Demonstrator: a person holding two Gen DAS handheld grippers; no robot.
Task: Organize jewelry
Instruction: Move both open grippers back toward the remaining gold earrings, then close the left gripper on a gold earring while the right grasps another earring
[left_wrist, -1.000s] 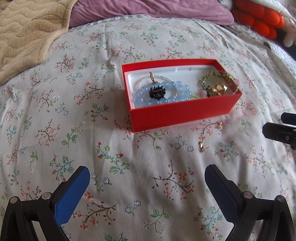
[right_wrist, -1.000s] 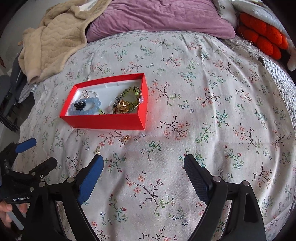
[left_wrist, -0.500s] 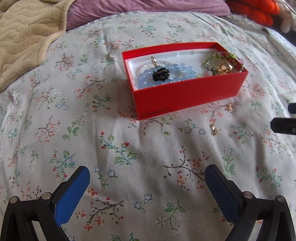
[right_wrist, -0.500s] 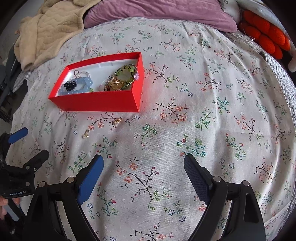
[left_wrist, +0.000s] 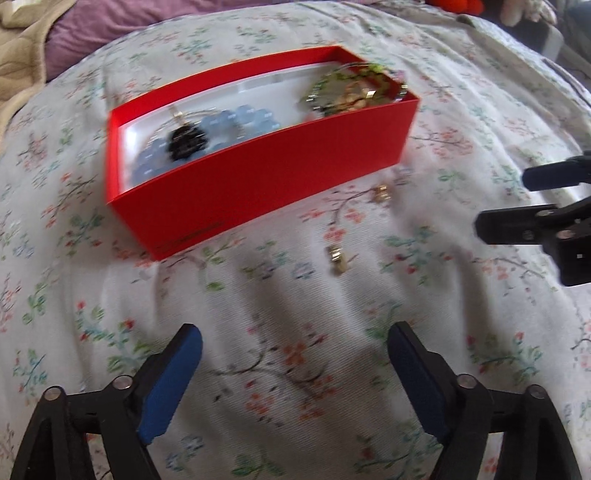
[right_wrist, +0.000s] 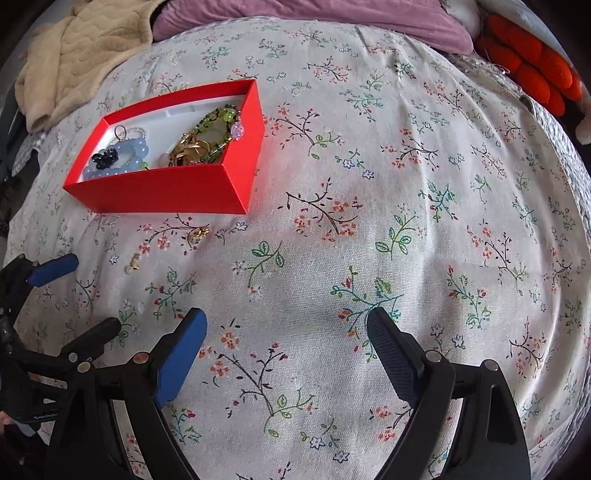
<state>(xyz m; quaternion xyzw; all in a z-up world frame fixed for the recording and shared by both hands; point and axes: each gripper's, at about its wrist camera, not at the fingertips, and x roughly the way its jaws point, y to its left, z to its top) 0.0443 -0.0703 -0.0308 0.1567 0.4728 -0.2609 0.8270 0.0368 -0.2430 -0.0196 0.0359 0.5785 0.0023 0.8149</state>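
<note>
- Since 1 s ago both grippers sit lower over the bedspread (right_wrist: 424, 192); red box (left_wrist: 258, 173) looks bigger & nearer in left wrist view, and left view is now blurred.
- Left gripper (left_wrist: 295, 373): jaws have just been closing a bit, still wide apart w/ nothing between them, only floral cloth below.
- Right gripper (right_wrist: 286, 354): jaws spread wide, nothing held, pads clear of the cloth as far as can be seen.
- Red box lies on bedspread toward its far-left part in right wrist view, well short of the far edge where purple pillow (right_wrist: 314, 14) & beige blanket (right_wrist: 77, 51) lie.
- Inside box: blue bead bracelet (right_wrist: 127, 158) w/ black charm (right_wrist: 104, 157) at left end; green bead strand (right_wrist: 218, 123) & gold chain pcs (right_wrist: 190, 149) at right end.
- 2 small gold pcs loose on cloth just in front of box: one (right_wrist: 197, 234) near its front right corner, other (right_wrist: 133, 263) a bit nearer the grippers, close to left gripper's tip.
- Orange plush thing (right_wrist: 528, 62) at far-right edge of bed.
</note>
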